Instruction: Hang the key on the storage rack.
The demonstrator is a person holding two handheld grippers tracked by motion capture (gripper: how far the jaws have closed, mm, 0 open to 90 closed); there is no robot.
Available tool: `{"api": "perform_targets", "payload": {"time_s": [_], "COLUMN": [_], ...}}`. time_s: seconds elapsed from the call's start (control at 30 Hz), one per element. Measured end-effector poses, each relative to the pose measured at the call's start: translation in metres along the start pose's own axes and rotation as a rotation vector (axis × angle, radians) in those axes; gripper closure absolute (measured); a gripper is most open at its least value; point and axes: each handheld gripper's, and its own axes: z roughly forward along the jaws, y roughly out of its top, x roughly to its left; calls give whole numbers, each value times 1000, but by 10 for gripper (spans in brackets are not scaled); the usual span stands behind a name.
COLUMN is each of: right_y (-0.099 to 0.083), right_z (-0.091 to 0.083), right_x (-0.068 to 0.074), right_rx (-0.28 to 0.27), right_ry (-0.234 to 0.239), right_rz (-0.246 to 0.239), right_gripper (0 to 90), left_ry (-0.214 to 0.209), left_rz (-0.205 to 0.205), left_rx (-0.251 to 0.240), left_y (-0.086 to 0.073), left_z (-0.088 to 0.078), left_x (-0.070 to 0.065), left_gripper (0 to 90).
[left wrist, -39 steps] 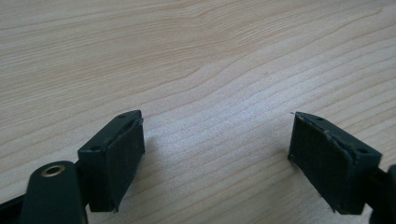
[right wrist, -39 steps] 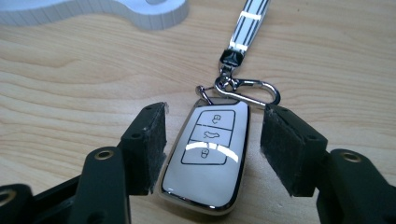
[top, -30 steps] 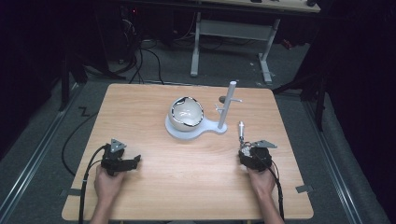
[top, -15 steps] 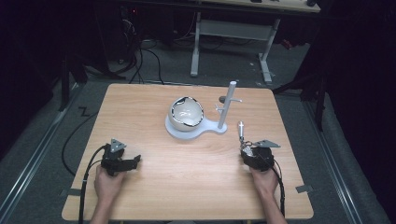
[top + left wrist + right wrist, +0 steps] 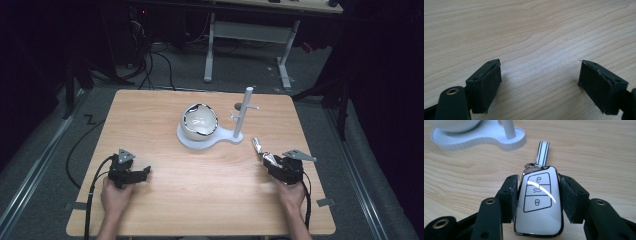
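Note:
A glossy white and chrome car key fob (image 5: 538,205) with three buttons sits between the pads of my right gripper (image 5: 539,197). The jaws have just been closing and now press on both its sides. A white striped strap (image 5: 543,150) hangs from its ring. In the high view my right gripper (image 5: 272,162) holds the key fob (image 5: 262,152) just off the table at the right, pointing toward the white stand (image 5: 200,141). My left gripper (image 5: 142,172) rests at the front left, and its jaws (image 5: 540,80) are open over bare wood.
The white stand's base (image 5: 481,138) carries a cracked pale sphere (image 5: 199,121) and an upright post (image 5: 242,115) with short pegs. The wooden table (image 5: 165,200) ends close to both hands. Cables and a desk frame lie on the dark floor beyond.
My right gripper has shut on the key fob, which earlier lay just ahead of open jaws, and raised it slightly. The left gripper has not moved.

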Motion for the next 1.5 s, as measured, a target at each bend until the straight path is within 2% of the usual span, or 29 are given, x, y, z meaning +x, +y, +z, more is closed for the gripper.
{"api": "perform_targets", "payload": {"time_s": [0.43, 1.13, 1.5], "right_y": [21, 43, 54], "right_z": [-29, -52, -57], "right_x": [0, 1, 4], "right_rx": [-86, -161, -184], "right_ry": [19, 52, 74], "right_rz": [-37, -61, -82], "right_gripper": [512, 513, 512], "left_ry": [0, 0, 1], "left_rz": [0, 0, 1], "left_rx": [0, 0, -2], "left_y": [0, 0, 0], "left_z": [0, 0, 0], "left_x": [0, 0, 0], "left_gripper": [187, 187, 187]}}
